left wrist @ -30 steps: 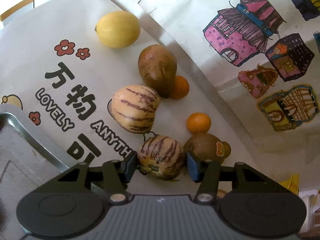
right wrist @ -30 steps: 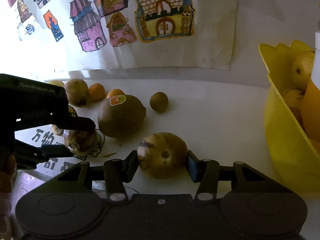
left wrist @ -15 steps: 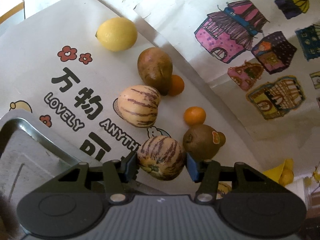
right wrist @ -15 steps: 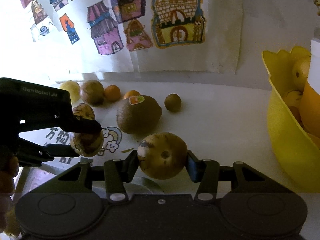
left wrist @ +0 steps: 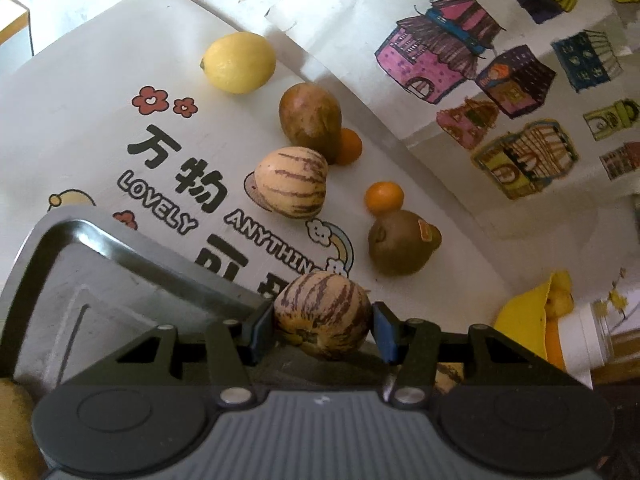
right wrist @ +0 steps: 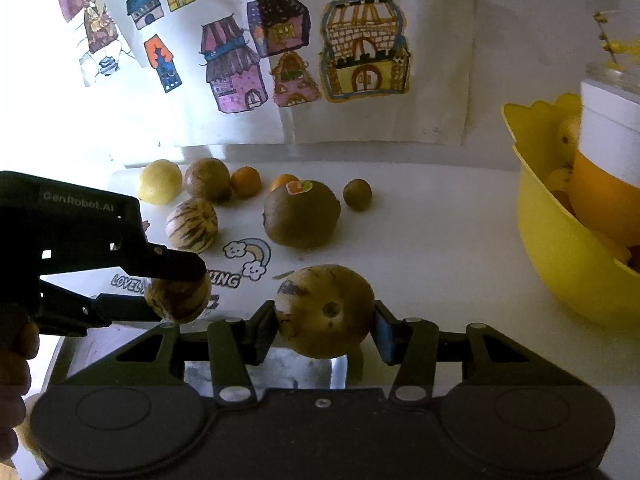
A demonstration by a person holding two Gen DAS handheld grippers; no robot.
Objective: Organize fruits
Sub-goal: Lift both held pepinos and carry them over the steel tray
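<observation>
My left gripper [left wrist: 323, 320] is shut on a purple-striped melon [left wrist: 323, 314] and holds it above the near edge of a grey metal tray [left wrist: 120, 280]. It also shows in the right wrist view [right wrist: 176, 292]. My right gripper [right wrist: 325, 322] is shut on a yellow-brown spotted round fruit [right wrist: 325, 310], held above the tray's edge [right wrist: 280, 372]. On the printed mat lie a second striped melon [left wrist: 291, 182], a lemon [left wrist: 239, 62], a brown pear-shaped fruit [left wrist: 310, 119], two small oranges [left wrist: 384, 197], and a stickered kiwi [left wrist: 400, 242].
A yellow bowl [right wrist: 560, 248] holding fruit and an orange-and-white container [right wrist: 608, 176] stands at the right. A small brown fruit [right wrist: 357, 194] lies behind the kiwi. A cloth with drawn houses [right wrist: 304, 52] hangs at the back.
Both grippers have lifted and drawn back towards the tray with their fruit. The striped melon has left the mat, and the tray now fills more of the left wrist view.
</observation>
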